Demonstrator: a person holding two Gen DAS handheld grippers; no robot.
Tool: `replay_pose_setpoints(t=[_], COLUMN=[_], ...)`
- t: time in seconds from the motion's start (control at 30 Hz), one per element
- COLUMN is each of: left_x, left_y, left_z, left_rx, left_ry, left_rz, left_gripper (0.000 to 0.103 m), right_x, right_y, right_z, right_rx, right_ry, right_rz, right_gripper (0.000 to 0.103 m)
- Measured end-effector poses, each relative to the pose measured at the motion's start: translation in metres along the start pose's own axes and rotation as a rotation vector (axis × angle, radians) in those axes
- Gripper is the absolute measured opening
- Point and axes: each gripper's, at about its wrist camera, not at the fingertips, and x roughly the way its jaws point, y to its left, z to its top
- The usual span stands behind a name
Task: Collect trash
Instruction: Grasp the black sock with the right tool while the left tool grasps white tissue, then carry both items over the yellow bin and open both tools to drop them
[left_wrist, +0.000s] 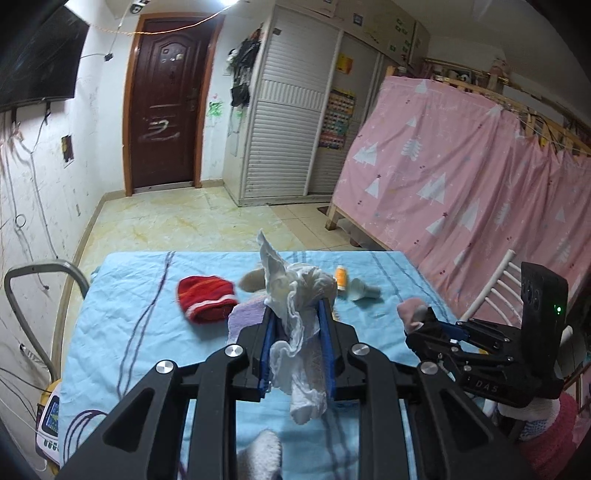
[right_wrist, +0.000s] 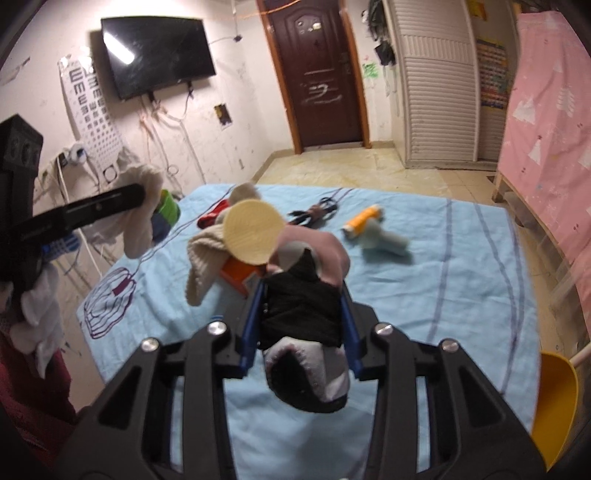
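Between right gripper (right_wrist: 301, 295) fingers, half-hidden pink-and-black fabric item (right_wrist: 306, 314).

Legible markings are few. The right gripper (left_wrist: 413, 314), seen from the left wrist camera at the near right, bears the pale letters "DAS" on its black body. On the far left wall in the right wrist view hangs an eye chart (right_wrist: 92, 114) printed with rows of the letter "E" in differing turns, shrinking downward. Other labels are too small to read.

2 grippers (left_wrist: 297, 314) (right_wrist: 304, 291), 1 red hat (left_wrist: 207, 298), 1 orange bottle (left_wrist: 340, 277), 1 round lid (right_wrist: 253, 232), 1 television (right_wrist: 159, 51), 1 door (left_wrist: 166, 103).
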Motion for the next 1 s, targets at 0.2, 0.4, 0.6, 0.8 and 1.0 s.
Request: replay_pose_setpoints(t=[0.2, 0.4, 0.6, 0.8, 1.0], left_x=[0.004, 0.015, 0.033, 0.053, 0.079], left_y=[-0.043, -0.092, -0.145, -0.202, -0.249], left_z=[0.006, 0.012, 0.013, 0.012, 0.009], left_rx=[0.047, 0.090, 0.136, 0.190, 0.236], left_ry=[0.005, 0.019, 0.055, 0.089, 0.111], left_rz=[-0.040, -0.089, -0.146, -0.215, -0.294], left_gripper=[0.013, 0.013, 0.013, 0.013, 0.013], right_x=[-0.032, -0.066, -0.098, -0.123, -0.125], right_y=[-0.034, -0.080, -0.125, -0.167, -0.210], right_z=[-0.007, -0.021, -0.039, -0.057, -0.076], right_rx=[0.062, 0.142, 0.226, 0.289, 0.366], right_ry=[-0.070, -0.130, -0.182, -0.221, -0.199], right_rz=[-0.029, -0.089, -0.149, -0.227, -0.304], right_gripper=[0.036, 0.036, 0.036, 0.037, 0.049])
